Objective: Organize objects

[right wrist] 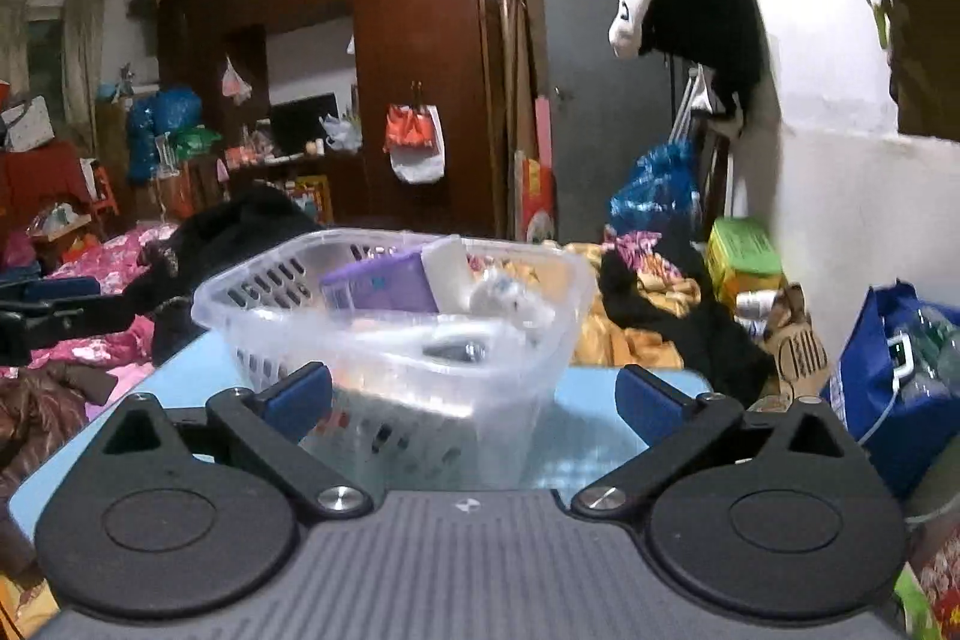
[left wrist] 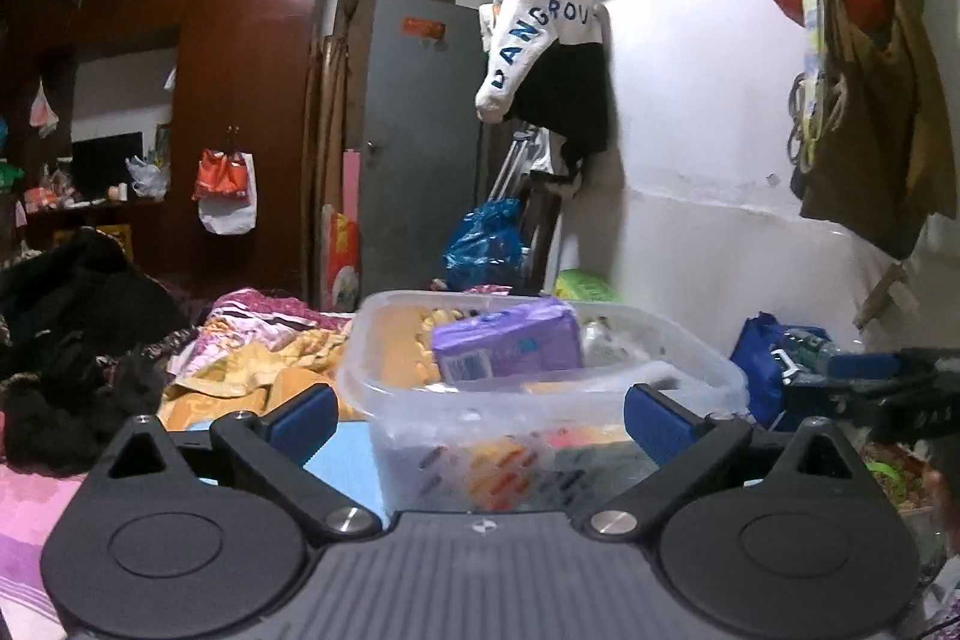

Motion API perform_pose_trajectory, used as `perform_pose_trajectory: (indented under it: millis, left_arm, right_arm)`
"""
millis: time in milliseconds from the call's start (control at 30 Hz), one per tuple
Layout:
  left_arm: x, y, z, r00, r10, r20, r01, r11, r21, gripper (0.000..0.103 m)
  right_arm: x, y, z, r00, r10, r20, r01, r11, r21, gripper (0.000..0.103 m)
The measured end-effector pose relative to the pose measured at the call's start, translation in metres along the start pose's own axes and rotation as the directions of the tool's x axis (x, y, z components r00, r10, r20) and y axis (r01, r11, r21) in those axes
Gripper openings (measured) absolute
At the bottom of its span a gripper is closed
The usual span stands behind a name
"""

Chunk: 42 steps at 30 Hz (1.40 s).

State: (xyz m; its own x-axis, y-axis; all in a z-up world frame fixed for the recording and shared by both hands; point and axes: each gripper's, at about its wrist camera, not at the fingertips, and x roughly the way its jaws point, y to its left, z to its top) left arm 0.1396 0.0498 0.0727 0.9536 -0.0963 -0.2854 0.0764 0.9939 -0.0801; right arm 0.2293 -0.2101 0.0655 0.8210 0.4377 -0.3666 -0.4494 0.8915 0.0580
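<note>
— Two blue pads frame each view; both sets stand spread wide with nothing pressed between them. The left gripper (left wrist: 480, 415) and the right gripper (right wrist: 474, 403) are each empty.

— And the task's thing?

— One clear plastic basket (left wrist: 600, 394) sits on the light-blue tabletop (right wrist: 198, 376), straight ahead of both grippers. From the left gripper its near wall lies just beyond the pads, filling the gap between them. From the right gripper the basket leans toward the left pad, apart from it.

— What is inside, counted?

— One purple packet (right wrist: 384, 289), standing up near the far side. One white block (right wrist: 447, 268) just right of it in the right wrist view. Other pale and orange items lie lower in the basket; I cannot count them through the blurred plastic.

— Anything else near?

— One blue bag (right wrist: 894, 388) right of the right gripper, off the tabletop's edge. One white sleeve with blue letters (left wrist: 528, 40) hangs high ahead, on a rail. One wardrobe (right wrist: 420, 58) stands far behind the basket, one orange-and-white bag (right wrist: 414, 142) hanging on its door.
</note>
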Motion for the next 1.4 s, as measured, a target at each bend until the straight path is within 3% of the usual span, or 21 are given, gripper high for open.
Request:
perform_pose_trajectory:
  millis: [133,467,1400]
  left_arm:
    - [0.003,-0.011,-0.001,0.999,0.007,-0.034,-0.006,1.0,0.013,0.102]
    - [0.019,-0.019,-0.004,0.996,0.04,-0.085,-0.039,0.999,0.01,0.102]
    - [0.028,-0.037,-0.013,0.993,0.053,-0.106,-0.049,0.998,0.034,0.102]
  right_arm:
    - [0.004,-0.001,-0.001,0.999,-0.04,0.01,0.04,0.999,-0.007,0.103]
    - [0.009,-0.006,-0.01,0.999,-0.017,-0.027,0.018,0.999,0.027,0.103]
    - [0.005,-0.006,-0.014,1.0,-0.02,-0.013,0.02,0.999,0.041,0.103]
